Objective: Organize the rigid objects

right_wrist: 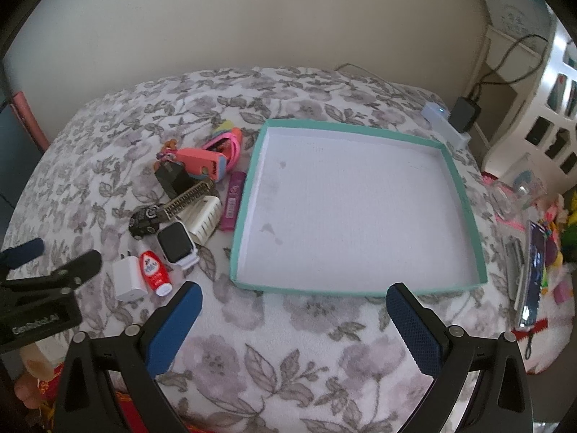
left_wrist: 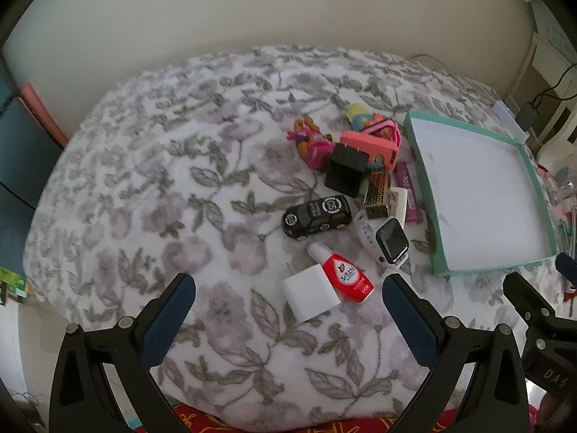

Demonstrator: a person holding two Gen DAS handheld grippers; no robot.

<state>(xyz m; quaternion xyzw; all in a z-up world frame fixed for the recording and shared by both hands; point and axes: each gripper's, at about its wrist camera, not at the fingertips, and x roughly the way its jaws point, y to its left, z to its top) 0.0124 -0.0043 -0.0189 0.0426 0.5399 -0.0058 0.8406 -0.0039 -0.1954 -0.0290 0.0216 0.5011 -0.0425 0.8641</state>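
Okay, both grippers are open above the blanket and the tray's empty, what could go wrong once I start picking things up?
Three risks, as guesses:
1. The pile is tight: the black cube leans on the pink case, so lifting one may tumble others.
2. The white charger touches the red bottle; wide fingers may catch both.
3. The soft blanket may let the tray tilt when pressed.

A floral blanket [right_wrist: 288, 353] is spread under a plain cream wall [right_wrist: 270, 18]. Beyond the blanket's far right corner, a black adapter [right_wrist: 465, 113] with its cable is seen beside white shelves [right_wrist: 555, 108].
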